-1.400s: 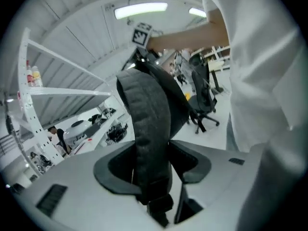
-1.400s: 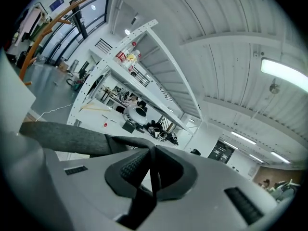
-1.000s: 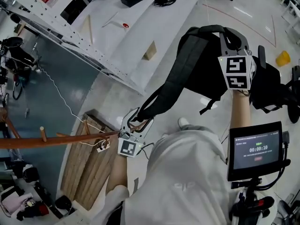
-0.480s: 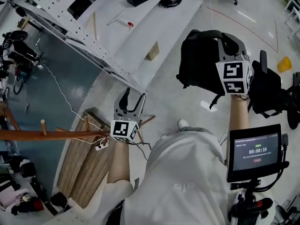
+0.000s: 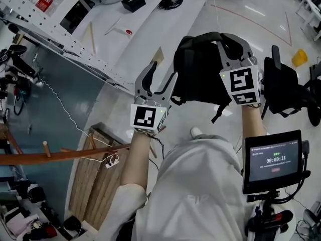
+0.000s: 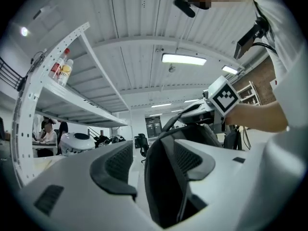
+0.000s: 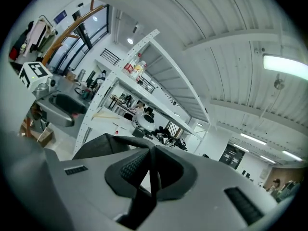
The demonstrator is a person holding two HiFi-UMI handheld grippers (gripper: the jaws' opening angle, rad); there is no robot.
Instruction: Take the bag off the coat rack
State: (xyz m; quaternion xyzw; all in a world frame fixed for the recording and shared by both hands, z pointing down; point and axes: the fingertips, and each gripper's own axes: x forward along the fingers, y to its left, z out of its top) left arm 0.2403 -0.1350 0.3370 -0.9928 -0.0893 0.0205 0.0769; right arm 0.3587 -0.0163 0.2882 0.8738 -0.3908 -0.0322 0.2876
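The black bag [image 5: 198, 69] hangs in the air to the right of the coat rack, held from above by my right gripper [image 5: 233, 40]. The right gripper [image 7: 151, 165] is shut on a thin black loop at the bag's top, with the grey bag fabric [image 7: 96, 148] beneath. My left gripper [image 5: 163, 72] stands open at the bag's left side. In the left gripper view a black strap [image 6: 166, 177] lies between the spread jaws of the left gripper [image 6: 154, 153], against the right one, unpinched. The brown wooden coat rack [image 5: 50, 154] lies low at the left, with nothing from the bag on it.
White metal shelving and a workbench [image 5: 145, 29] run across the top left. A wooden base [image 5: 95, 179] sits under the rack, with a white cable trailing from it. A black office chair [image 5: 286, 89] stands right of the bag. A tablet screen [image 5: 273, 159] sits at lower right.
The left gripper, which held the bag's long strap down by the rack, let it go and rose up to the bag's left side. The strap swung back to the bag. The bag shifted slightly left.
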